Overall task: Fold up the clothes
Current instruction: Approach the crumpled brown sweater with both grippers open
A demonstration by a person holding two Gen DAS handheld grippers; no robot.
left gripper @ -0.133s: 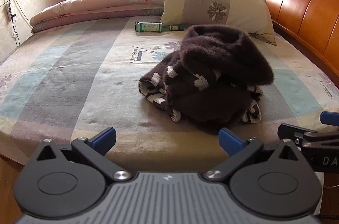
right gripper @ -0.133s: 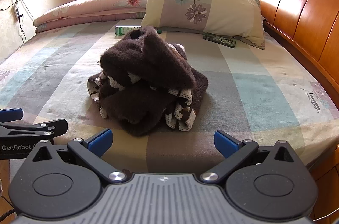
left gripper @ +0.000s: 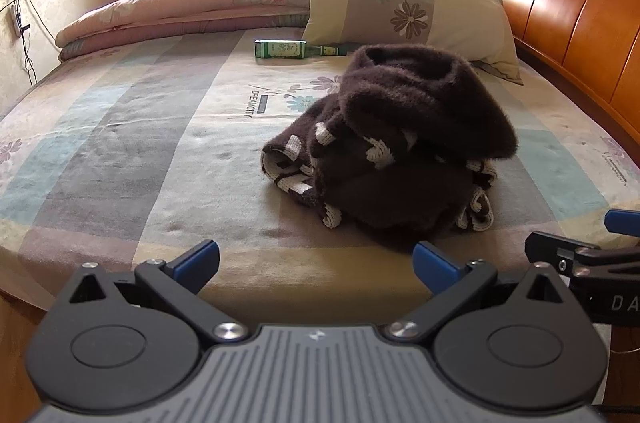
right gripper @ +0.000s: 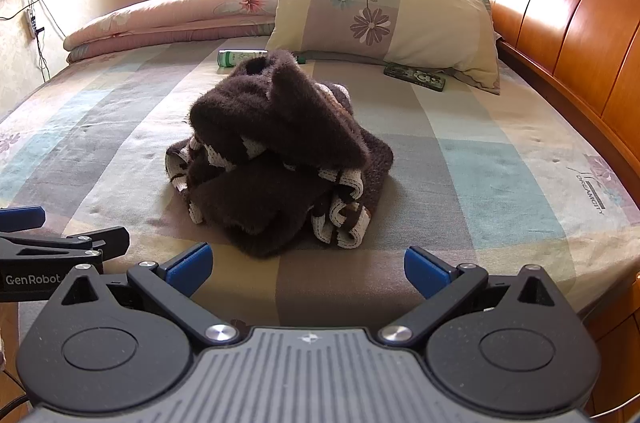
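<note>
Over the near edge of the bed [left gripper: 120, 151], both tools hang side by side, well short of the clothing. Compared with a tenth of a second ago, nothing has visibly shifted: same framing, same heap. The left gripper [left gripper: 316, 261] has its fingers spread wide and empty; the right gripper [right gripper: 308, 265] likewise, released, nothing between its blue tips. The brown garment [right gripper: 276, 151] with cream knit trim lies bunched in a rumpled mound mid-bed, one fuzzy part draped over the top, not flat and not squared. A green bottle [left gripper: 288, 49] and a pillow [right gripper: 384, 19] sit behind it. By the look of that mound, the folding is not finished.
</note>
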